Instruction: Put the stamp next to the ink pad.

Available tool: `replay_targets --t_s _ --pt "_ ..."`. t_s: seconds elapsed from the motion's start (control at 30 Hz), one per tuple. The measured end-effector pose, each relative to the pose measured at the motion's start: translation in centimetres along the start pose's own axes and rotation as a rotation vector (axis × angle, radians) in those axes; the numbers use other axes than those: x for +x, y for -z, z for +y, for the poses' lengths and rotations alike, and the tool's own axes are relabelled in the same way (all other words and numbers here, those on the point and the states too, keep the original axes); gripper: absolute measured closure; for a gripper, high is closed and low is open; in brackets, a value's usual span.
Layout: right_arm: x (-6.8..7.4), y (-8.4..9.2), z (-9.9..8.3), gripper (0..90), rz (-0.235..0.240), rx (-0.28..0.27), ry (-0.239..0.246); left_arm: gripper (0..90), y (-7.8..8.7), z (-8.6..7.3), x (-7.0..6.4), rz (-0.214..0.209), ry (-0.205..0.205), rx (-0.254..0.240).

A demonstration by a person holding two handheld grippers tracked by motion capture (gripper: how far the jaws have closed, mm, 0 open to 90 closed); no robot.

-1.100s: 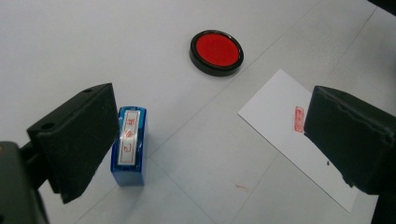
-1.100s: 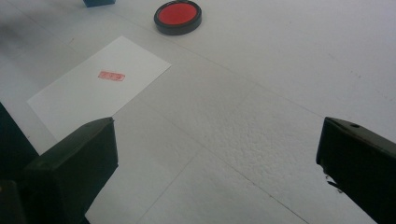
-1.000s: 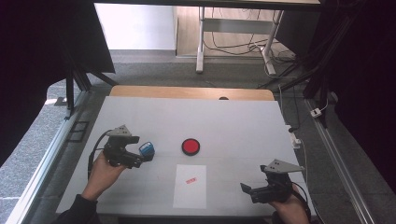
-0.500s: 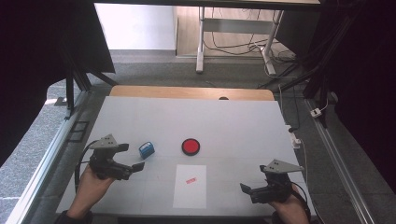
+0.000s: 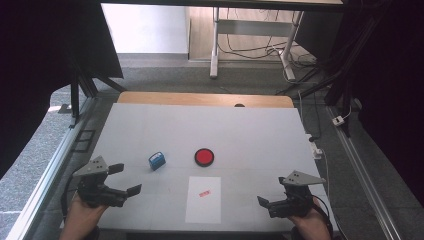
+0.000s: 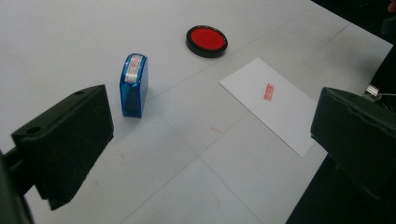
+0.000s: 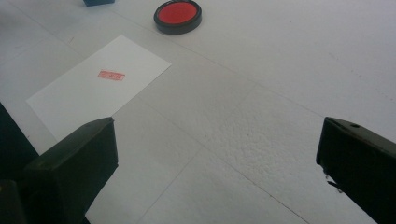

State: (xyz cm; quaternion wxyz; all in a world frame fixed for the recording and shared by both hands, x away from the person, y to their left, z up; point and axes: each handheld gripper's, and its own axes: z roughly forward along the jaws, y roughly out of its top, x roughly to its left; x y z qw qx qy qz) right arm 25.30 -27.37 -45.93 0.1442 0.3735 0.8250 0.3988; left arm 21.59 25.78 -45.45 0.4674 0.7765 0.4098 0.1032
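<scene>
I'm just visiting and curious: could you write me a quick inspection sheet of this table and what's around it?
Surface: white table, wooden strip at far edge.
Job's things: blue stamp standing free; red ink pad open; paper bearing one red print.
Clutter: nothing seen.
Grippers: left gripper open, empty, near the stamp; right gripper open, empty, right of the paper.
Cables: loose wires on the floor beyond.
Surroundings: desk legs, dark curtains.
</scene>
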Motion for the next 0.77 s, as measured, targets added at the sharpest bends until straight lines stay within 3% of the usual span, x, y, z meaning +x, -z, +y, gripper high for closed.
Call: replay_targets --t_s 0.3,0.47,0.6,0.77 --pt "0.0 -0.1 0.0 0.0 -0.002 -0.001 -0.005 0.0 1.5 -2.4 -0.1 0.057 0.030 0.033" --pt "0.0 -0.1 0.0 0.0 -0.004 0.001 0.002 0.0 1.4 -3.4 -0.2 0.088 0.041 0.094" --pt "0.0 -0.1 0.0 0.0 -0.004 0.002 0.002 0.0 1.0 -3.4 -0.5 0.114 0.024 0.131" --pt "0.1 -0.2 0.0 0.0 -0.006 0.011 0.006 0.0 0.6 -3.2 -0.6 0.110 0.012 0.158"
